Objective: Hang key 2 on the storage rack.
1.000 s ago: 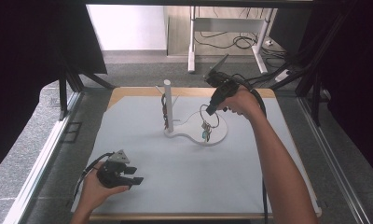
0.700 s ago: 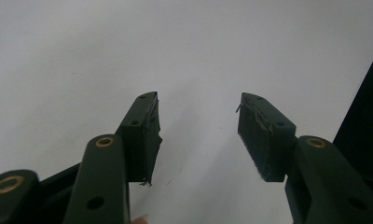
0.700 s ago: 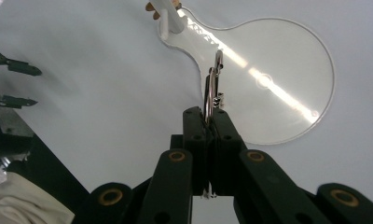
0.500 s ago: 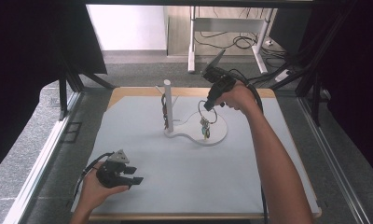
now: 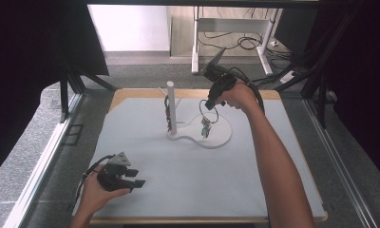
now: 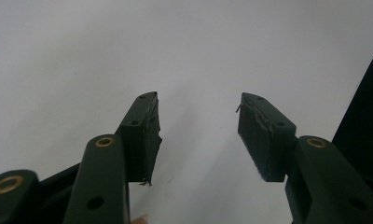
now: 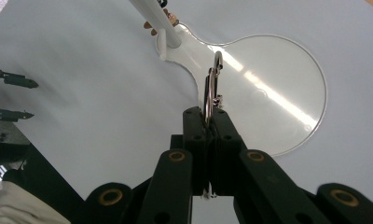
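Near the front left corner of the tabletop (image 5: 145, 199), the left gripper (image 5: 131, 179) is resting with its jaws partly open and holding nothing. Farther back, the right gripper (image 5: 210, 103) is clamping a metal ring (image 7: 211, 88) with dangling keys (image 5: 205, 129) above the round base (image 5: 221, 135) of the white stand (image 5: 170, 107). Judged step: carrying the ring toward a peg (image 7: 162, 44); next, the loop needs aligning with it.

High view looks down the whole table (image 5: 131, 190); both gripper views skim it closely.
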`<state>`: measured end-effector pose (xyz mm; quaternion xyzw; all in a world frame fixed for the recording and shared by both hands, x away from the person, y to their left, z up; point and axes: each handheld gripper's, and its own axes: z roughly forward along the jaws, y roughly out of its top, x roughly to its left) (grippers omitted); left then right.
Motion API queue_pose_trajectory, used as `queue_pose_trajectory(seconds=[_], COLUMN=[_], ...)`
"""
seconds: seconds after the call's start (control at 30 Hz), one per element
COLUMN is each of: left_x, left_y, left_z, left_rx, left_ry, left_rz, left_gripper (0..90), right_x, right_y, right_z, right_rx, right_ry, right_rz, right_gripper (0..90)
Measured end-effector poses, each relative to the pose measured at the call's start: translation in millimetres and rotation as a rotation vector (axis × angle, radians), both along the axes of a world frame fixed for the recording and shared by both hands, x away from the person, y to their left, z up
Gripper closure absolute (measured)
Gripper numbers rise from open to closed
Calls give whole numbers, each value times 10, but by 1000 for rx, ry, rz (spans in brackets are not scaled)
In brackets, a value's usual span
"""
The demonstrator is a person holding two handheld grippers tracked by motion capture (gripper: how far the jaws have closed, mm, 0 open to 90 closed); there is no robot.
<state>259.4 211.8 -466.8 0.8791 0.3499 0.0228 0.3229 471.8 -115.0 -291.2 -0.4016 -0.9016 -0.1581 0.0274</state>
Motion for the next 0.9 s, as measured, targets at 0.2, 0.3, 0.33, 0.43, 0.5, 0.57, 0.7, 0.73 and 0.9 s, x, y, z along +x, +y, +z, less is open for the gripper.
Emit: queue_pose_trajectory(seconds=[0.2,0.3,0.33,0.43,0.5,0.57,0.7,0.73,0.9], left_x=[12,19,17,18,20,11,13,12,11], left_y=[32,50,51,59,65,62,68,68,75], left_z=[-21,-30,-28,-20,-17,-14,-9,-8,-2], left_rx=[-6,-9,-11,-10,-10,-23,-22,-23,-29], left_ry=[10,11,11,11,6,11,9,10,10], left_rz=[9,13,15,9,7,18,16,16,22], left_gripper=[489,489,489,489,489,489,489,490,491], right_x=[55,75,84,108,128,139,156,162,218], right_y=[55,98,111,152,196,228,268,283,342], right_z=[-2,-8,-6,8,19,26,26,25,29], right_rx=[2,-2,-2,1,0,-1,-4,-6,-11], right_ry=[1,1,1,-2,-6,-6,-7,-7,-11], right_rz=[-1,2,3,4,7,7,9,10,13], right_gripper=[869,869,869,869,869,869,869,869,869])
